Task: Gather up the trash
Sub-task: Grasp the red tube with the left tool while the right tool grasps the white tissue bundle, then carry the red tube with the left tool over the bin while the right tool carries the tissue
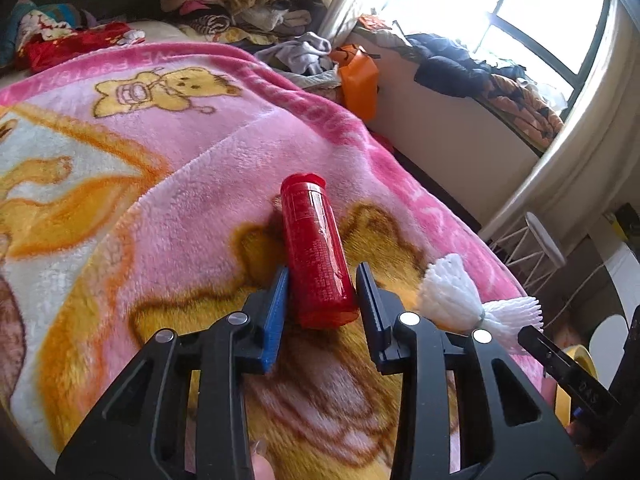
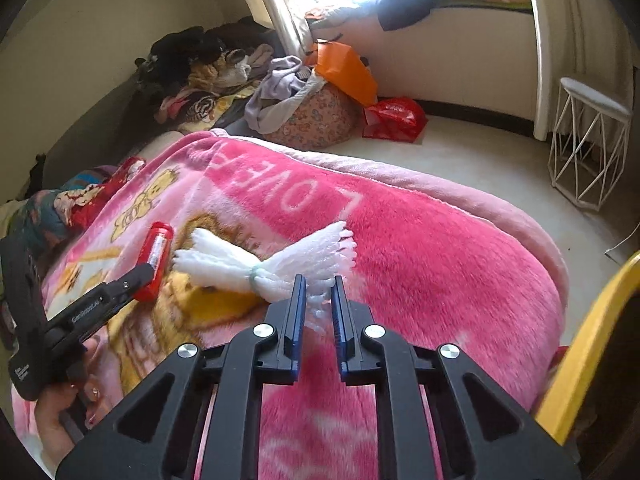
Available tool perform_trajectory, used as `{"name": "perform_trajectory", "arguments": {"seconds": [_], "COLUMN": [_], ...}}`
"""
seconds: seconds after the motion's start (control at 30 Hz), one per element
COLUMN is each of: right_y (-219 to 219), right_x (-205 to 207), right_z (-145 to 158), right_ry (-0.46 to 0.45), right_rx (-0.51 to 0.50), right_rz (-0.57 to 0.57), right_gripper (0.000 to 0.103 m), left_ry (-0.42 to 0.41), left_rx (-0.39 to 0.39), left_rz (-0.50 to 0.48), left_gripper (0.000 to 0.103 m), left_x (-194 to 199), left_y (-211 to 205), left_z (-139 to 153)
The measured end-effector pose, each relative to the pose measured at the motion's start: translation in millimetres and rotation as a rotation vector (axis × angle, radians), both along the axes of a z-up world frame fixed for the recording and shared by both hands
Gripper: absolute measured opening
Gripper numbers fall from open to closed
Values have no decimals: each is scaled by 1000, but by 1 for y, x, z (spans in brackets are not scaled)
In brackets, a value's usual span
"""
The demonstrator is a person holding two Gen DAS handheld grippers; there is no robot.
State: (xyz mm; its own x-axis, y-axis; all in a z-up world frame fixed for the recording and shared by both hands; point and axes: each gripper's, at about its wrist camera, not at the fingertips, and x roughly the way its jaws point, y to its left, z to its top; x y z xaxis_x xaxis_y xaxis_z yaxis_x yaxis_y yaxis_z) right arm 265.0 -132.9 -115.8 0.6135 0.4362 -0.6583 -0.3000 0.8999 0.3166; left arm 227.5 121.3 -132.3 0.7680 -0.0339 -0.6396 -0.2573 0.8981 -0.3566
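A red cylindrical bottle [image 1: 318,252] is seen lying on its side on the pink cartoon-bear blanket [image 1: 208,152], with its near end between the blue pads of the left gripper [image 1: 323,280]. The jaws are spread, one to each side of the bottle; the left pad appears to touch it, though actual contact cannot be confirmed. The bottle is judged to be rigid, light and glossy, so it may slip or roll on the plush; a hold across the middle of the body would be surest.

Just beside it a white foam net sleeve [image 2: 264,262], tied at its waist by a band, is spread on the blanket. It is judged soft, nearly weightless and crushable, best pinched at the banded waist. The right gripper [image 2: 318,292] is held over its near flared end, jaws narrowly parted with some strands between them, nothing yet clamped.

The blanket falls away at its rounded edge toward bare floor [image 2: 460,160], where open room is left. A white wire stool [image 2: 588,140] stands well apart, and clothes are piled beyond.
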Motion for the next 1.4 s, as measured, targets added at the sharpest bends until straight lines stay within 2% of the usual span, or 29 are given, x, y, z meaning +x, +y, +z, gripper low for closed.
{"name": "perform_trajectory", "arguments": {"seconds": [0.17,0.5,0.77,1.4], "right_y": [-5,-28,-46,-114], "right_x": [-24,-68,-101,-146], "right_z": [9,41,57,92], "right_ry": [-35,-113,-147,-209], "right_rx": [-20,1,-11,43], "right_rz": [9,-13,-48,-160], "right_gripper": [12,12,11,11], "left_ry": [-7,-30,-89,-202], "left_rx": [-2,-9,11,36], "left_rz": [-28,-85,-135,-243], "left_gripper": [27,25,24,23], "left_x": [-15,-48,-74,-108], "left_y": [-15,-46,-70,-125], "left_z": [3,16,42,99]}}
